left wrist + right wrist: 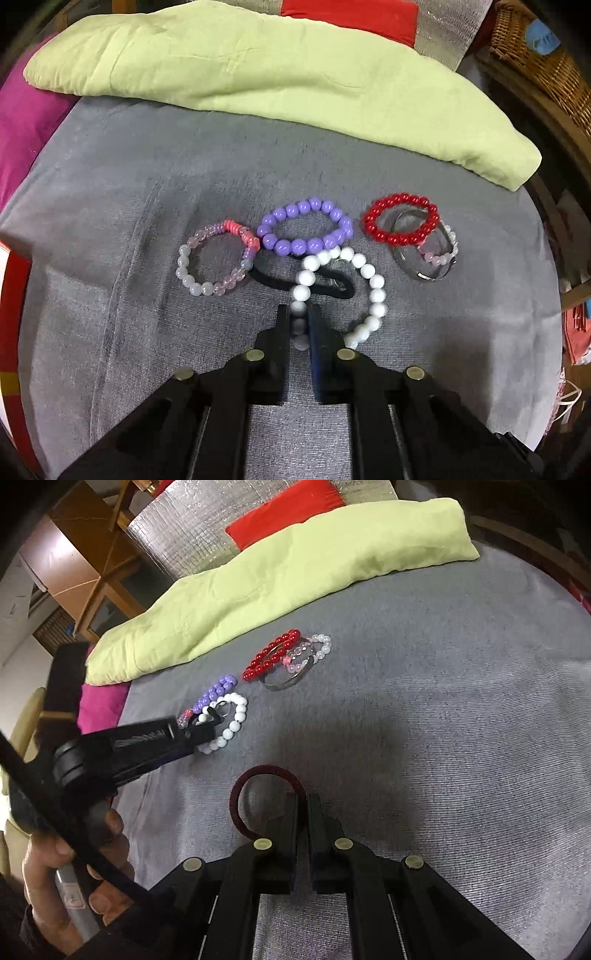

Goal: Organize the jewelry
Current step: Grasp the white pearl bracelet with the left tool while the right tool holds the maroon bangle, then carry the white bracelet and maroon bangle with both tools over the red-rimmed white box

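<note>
White bead bracelet [341,295] near-centre on grey cloth [129,295], overlapping black hair tie [280,280]. L gripper [298,325] clamped on near-left beads. Light, floppy, slick; grip across beads. R gripper [303,812] pinching dark-red hair tie [266,771].

A grey cloth [110,221] covered the surface, with a pale green cushion [258,74] lying along its far edge. A magenta fabric [22,122] showed at the left, a red patch [351,14] on silver quilting behind, and a wicker basket [535,55] at the right
</note>
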`<state>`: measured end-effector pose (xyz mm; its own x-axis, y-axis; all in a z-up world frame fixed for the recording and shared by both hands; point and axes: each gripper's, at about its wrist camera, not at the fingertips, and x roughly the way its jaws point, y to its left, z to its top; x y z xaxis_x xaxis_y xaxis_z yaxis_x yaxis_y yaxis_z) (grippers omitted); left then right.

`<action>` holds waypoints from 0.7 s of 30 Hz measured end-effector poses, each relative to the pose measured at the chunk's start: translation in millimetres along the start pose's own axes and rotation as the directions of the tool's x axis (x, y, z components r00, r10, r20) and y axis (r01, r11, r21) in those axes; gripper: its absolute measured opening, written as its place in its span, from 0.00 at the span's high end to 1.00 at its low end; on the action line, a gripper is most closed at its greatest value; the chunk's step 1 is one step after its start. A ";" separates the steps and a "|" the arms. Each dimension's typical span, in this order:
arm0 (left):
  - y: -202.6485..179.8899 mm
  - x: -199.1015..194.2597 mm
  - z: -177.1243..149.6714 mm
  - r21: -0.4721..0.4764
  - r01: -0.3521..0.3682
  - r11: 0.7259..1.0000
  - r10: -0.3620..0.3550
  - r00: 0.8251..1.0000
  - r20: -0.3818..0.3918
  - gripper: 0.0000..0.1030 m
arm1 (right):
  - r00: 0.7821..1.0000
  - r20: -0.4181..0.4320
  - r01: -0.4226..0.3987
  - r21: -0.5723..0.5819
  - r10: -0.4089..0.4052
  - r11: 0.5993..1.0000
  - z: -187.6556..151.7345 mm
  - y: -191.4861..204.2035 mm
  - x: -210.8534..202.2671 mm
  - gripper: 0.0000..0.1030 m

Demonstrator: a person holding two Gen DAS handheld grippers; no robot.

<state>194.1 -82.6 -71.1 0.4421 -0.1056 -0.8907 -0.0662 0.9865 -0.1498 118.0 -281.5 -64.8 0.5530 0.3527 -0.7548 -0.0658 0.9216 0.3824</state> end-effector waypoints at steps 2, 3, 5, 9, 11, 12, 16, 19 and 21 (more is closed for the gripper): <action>0.0 -5.0 -8.7 0.033 -0.008 0.999 0.008 1.000 0.012 0.91 | 1.000 0.004 -0.010 -0.002 0.010 1.000 -0.8 -0.1 -2.8 0.95; 3.4 -11.0 -15.5 0.043 -0.007 0.999 0.006 1.000 0.018 0.91 | 1.000 0.008 -0.014 -0.004 0.014 1.000 -1.1 0.7 -4.6 0.95; 9.6 -23.9 -31.1 0.064 -0.002 0.998 -0.001 0.999 0.042 0.91 | 1.000 0.015 -0.018 -0.003 0.018 1.000 -2.6 1.2 -8.2 0.95; 21.0 -48.7 -57.8 0.104 0.015 0.994 -0.023 0.997 0.074 0.91 | 0.999 0.019 -0.026 -0.006 0.026 1.000 -8.0 3.8 -13.2 0.95; 27.3 -64.3 -68.7 0.116 0.019 0.993 -0.030 0.995 0.096 0.91 | 0.999 0.023 -0.026 -0.013 0.026 1.000 -11.8 7.0 -17.4 0.95; 31.2 -71.9 -73.6 0.122 0.028 0.992 -0.042 0.993 0.110 0.91 | 0.999 0.024 -0.026 -0.016 0.027 1.000 -12.8 8.4 -18.4 0.95; 43.3 -95.5 -86.7 0.130 0.054 0.990 -0.074 0.985 0.154 0.91 | 0.999 0.024 -0.026 -0.027 0.027 0.999 -25.6 13.8 -26.4 0.95; 53.0 -108.6 -95.7 0.146 0.041 0.988 -0.068 0.981 0.180 0.91 | 1.000 0.018 -0.024 -0.029 0.025 0.999 -38.5 15.1 -34.0 0.95; 59.8 -116.1 -102.2 0.145 0.044 0.988 -0.072 0.979 0.192 0.91 | 1.000 0.015 -0.025 -0.025 0.025 0.999 -46.0 15.7 -39.3 0.95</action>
<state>47.3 -24.1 -20.4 0.6094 -0.1502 -0.7785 0.0840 0.9886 -0.1249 57.0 -273.5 -53.6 0.5638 0.3733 -0.7368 -0.1004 0.9164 0.3875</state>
